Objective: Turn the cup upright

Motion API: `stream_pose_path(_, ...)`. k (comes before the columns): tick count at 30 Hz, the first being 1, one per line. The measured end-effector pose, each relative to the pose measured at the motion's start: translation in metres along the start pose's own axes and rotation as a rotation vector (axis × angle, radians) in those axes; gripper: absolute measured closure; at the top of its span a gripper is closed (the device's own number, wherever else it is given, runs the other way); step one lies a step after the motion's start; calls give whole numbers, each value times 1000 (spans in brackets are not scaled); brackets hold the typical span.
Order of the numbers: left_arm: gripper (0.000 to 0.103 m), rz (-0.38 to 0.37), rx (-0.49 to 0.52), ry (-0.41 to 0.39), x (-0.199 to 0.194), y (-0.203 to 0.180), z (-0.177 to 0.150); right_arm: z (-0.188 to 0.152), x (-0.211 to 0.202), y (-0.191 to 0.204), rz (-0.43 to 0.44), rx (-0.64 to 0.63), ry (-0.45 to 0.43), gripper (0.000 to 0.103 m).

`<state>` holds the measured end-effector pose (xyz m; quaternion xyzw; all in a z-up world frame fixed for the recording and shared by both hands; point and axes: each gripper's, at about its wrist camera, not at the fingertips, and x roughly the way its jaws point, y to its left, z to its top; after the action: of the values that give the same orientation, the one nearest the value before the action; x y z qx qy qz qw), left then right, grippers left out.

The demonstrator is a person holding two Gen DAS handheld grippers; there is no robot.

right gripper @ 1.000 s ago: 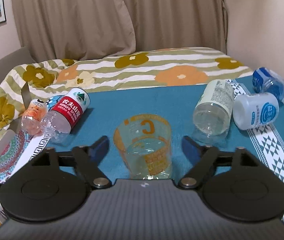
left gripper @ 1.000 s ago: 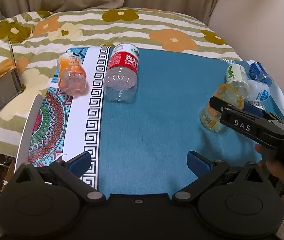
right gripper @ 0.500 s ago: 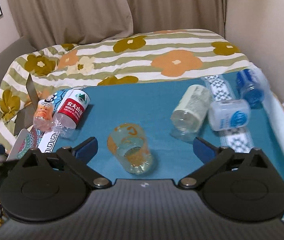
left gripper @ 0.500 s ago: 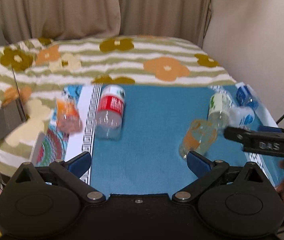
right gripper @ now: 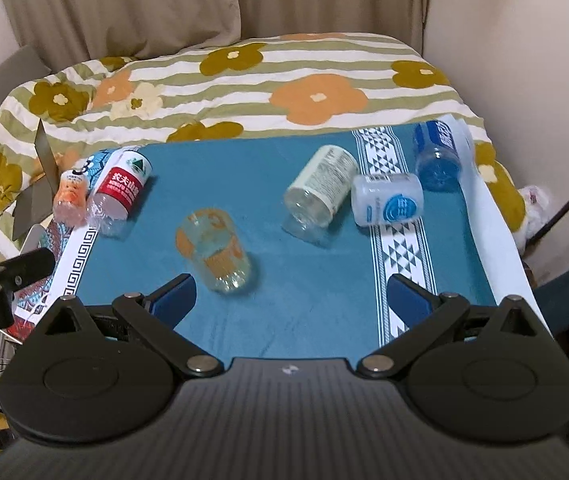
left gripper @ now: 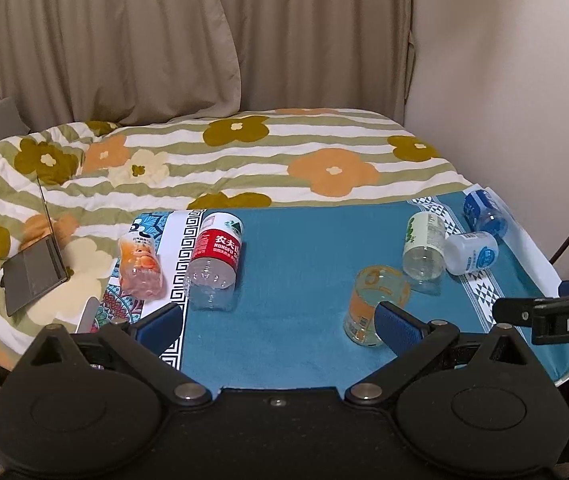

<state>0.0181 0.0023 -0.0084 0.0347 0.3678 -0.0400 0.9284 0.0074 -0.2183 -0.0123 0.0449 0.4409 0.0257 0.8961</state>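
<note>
A clear cup with orange print (left gripper: 374, 300) (right gripper: 214, 250) stands upright on the blue mat (left gripper: 296, 260), open end up. My left gripper (left gripper: 280, 326) is open and empty, above the mat's near edge; its right finger overlaps the cup in the left wrist view. My right gripper (right gripper: 290, 294) is open and empty, pulled back above the mat's near edge, the cup just ahead of its left finger. The right gripper's body also shows in the left wrist view (left gripper: 556, 316).
Several cut bottle cups lie on their sides: a red-labelled one (left gripper: 216, 264), an orange one (left gripper: 140, 266), a pale green-labelled one (left gripper: 424, 248), a white one (left gripper: 472, 252) and a blue one (left gripper: 484, 212). A flowered quilt (left gripper: 244, 160) lies behind, with a laptop (left gripper: 34, 272) at left.
Both grippers have pulled back and risen from the mat. The right gripper opened wider and left the cup standing by itself.
</note>
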Motion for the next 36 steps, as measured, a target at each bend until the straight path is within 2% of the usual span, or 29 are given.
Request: stream_pose_path(36, 0, 4, 32, 6, -3, -15, -4, -3, -4, -8, -20, 0, 8, 0)
